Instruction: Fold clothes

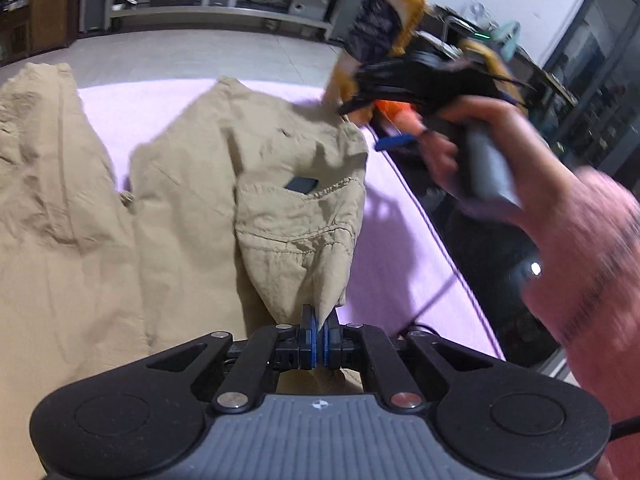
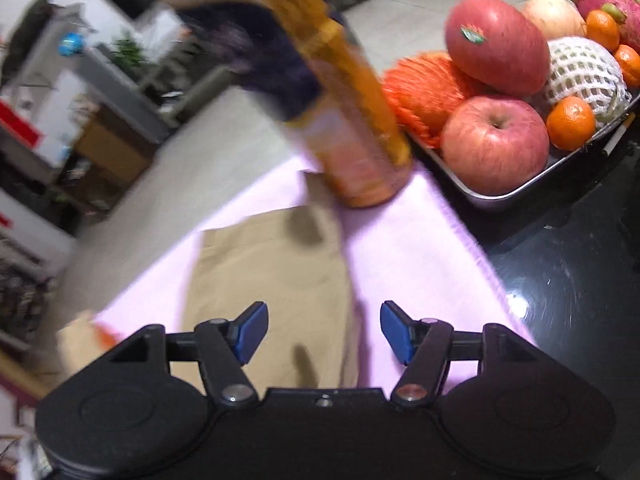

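No words or numbers can be read. The sticker [image 2: 472, 34] on the top apple [image 2: 496, 46] and the bottle [image 2: 356, 120] label are too blurry.

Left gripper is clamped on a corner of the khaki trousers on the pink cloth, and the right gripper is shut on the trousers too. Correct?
Not quite. In the right wrist view the right gripper is open, holding nothing. The left gripper does pinch the khaki trousers on the pink cloth.

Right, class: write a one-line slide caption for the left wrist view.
Left gripper pinches khaki trousers on a lilac cloth; right gripper hovers.
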A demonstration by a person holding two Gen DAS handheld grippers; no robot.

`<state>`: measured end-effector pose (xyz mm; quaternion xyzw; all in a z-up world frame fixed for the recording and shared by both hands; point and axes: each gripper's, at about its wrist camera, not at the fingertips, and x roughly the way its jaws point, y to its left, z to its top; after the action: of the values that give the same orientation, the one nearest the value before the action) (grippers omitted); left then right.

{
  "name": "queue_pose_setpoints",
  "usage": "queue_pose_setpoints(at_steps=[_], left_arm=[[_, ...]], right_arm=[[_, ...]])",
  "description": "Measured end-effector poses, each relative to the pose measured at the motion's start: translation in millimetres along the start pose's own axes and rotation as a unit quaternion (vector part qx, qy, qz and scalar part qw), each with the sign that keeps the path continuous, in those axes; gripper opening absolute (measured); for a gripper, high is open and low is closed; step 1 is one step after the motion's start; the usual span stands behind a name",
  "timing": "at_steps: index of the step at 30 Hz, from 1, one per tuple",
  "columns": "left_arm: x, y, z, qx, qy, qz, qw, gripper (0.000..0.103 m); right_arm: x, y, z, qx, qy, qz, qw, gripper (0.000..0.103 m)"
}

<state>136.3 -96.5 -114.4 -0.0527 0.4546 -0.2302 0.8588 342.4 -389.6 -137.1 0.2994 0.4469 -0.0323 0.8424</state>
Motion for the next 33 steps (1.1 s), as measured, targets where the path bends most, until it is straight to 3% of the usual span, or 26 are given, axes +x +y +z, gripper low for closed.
queue_pose_setpoints(at_steps=[1,2,3,4,7,12,18,21,27,29,33], left_arm=[[3.5,0.9,-2.0,0.002,0.003,-0.005,1.0,0.003],[7.1,3.0,-3.7,0.001,0.007,-0.01,0.9999,0.003],[10.3,5.5,-5.4,0.0,0.009,-0.016,0.9998,0.003],[13.2,8.1,-7.2,-0.001,0.011,-0.021,0.9997,0.003],[18.7,16.5,-11.2,-0.005,0.009,-0.039,0.9992,0.003],[15.6,25.3,-13.4,-0.005,-0.011,-0.085,0.9963,0.003],[-30.0,67.2,-14.2,-0.049,-0.045,-0.151,0.9862,0.003],[-71.2,109.8,-15.3,-0.076,-0.074,-0.159,0.9815,0.003],[-156.1,218.4,-38.8,-0.145,-0.12,-0.123,0.9744,0.003],[-178.6,252.0,-52.4,-0.174,-0.13,-0.1,0.9711,0.003],[-178.3,297.3,-85.0,-0.235,-0.092,-0.039,0.9669,0.002]], right_arm=[[10.3,-4.0,0.4,0.011,0.004,-0.008,1.0,0.054],[20.0,-8.1,0.5,0.022,0.008,-0.012,1.0,0.037],[26.3,-11.9,-0.4,0.033,0.013,-0.006,0.999,0.011],[28.6,-13.7,-2.0,0.038,0.009,-0.005,0.999,0.007],[13.6,-2.0,-7.9,0.013,-0.036,-0.01,0.999,0.006],[-54.3,64.7,-11.6,-0.061,-0.128,-0.015,0.99,0.006],[-108.3,172.9,-30.2,-0.111,-0.15,-0.05,0.981,0.006],[-114.7,230.1,-49.8,-0.161,-0.164,-0.07,0.971,0.006],[-98.6,345.5,-105.9,-0.258,-0.184,-0.081,0.945,0.006],[-85.8,387.8,-137.5,-0.308,-0.184,-0.08,0.93,0.006],[-27.1,457.5,-206.2,-0.417,-0.14,-0.102,0.892,0.006]])
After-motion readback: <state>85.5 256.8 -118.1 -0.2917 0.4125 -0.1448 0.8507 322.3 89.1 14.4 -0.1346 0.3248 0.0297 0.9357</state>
